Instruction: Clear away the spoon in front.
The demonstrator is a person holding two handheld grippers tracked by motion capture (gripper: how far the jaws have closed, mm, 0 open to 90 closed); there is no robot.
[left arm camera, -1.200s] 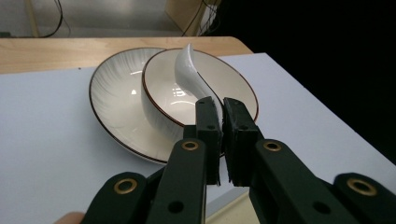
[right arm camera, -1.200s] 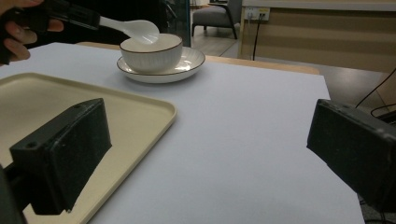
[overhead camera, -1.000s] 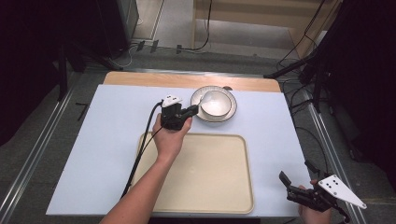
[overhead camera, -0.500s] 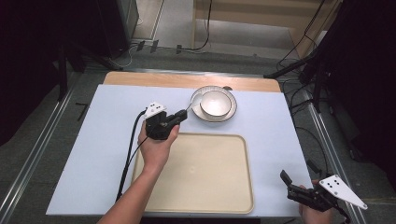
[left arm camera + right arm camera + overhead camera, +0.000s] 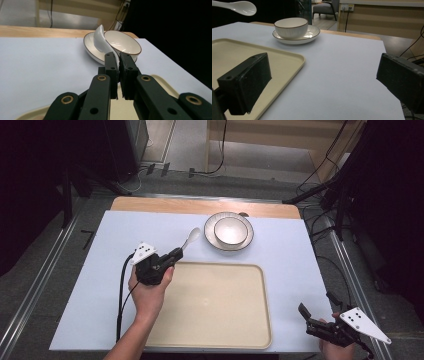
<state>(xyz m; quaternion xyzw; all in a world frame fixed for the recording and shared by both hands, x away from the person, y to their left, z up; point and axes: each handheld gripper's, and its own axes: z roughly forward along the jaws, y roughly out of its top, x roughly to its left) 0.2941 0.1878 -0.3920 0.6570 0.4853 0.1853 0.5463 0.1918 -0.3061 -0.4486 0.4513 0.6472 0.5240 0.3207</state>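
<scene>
Glossy white ceramic spoon (image 5: 191, 238), pinched by its handle tip in the clamped left gripper (image 5: 176, 254) above the table beside the stacked bowl (image 5: 230, 230); right gripper (image 5: 316, 315) held wide, empty; slippage risked by so slender a purchase.

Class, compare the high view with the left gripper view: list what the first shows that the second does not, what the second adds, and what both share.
High view alone: the whole beige plastic tray, the right gripper with jaws apart at the table's near right corner, and the floor.

Left gripper view alone: the left gripper with its pads clamped on the handle of the white ceramic spoon.

Shared: spoon, white brown-rimmed bowl on its matching plate, the pale blue tabletop.
</scene>
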